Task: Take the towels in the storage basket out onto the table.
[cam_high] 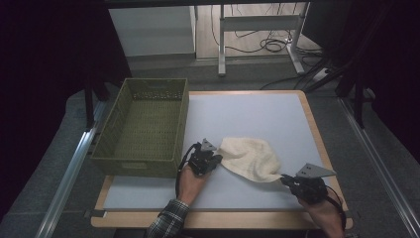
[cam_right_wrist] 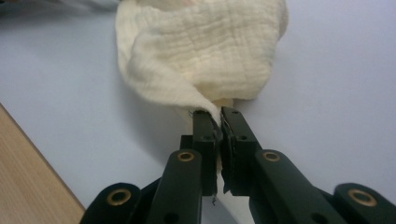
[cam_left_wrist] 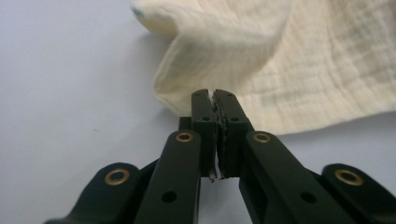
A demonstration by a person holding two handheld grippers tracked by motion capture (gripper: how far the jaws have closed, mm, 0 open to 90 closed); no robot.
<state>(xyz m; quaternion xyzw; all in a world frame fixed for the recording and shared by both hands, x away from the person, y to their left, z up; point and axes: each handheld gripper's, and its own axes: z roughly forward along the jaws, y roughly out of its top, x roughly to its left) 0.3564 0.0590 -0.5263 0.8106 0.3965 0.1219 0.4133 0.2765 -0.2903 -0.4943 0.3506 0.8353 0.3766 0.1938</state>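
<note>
High view: a person's two forearms are coming in from the bottom edge, each hand holding a black two-jaw gripper over a table.
Table surface (cam_high: 257, 114): a pale grey-blue mat is lying on a light wooden top whose edge is showing as a border around it.
Cloth (cam_high: 250, 158): a cream, crinkled cloth is lying bunched on the mat, lower centre of the frame, between the two grippers.
Left gripper (cam_high: 216, 159): sitting at the cloth's left edge, lower centre; in the left gripper view (cam_left_wrist: 215, 100) its jaws are pressed together, pinching the near hem of the cloth.
Right gripper (cam_high: 285, 179): sitting at lower right, near the table's front corner; in the right gripper view (cam_right_wrist: 218, 116) its jaws are clamped on a corner of the cloth, which is stretching into a point.
Basket (cam_high: 143, 158): an olive-green perforated basket is standing at centre left on the table's left edge, just beside the left gripper.
Room: dim grey floor is surrounding the table, metal rails are running along both sides, and desk legs with loose cables are showing at upper centre.
</note>
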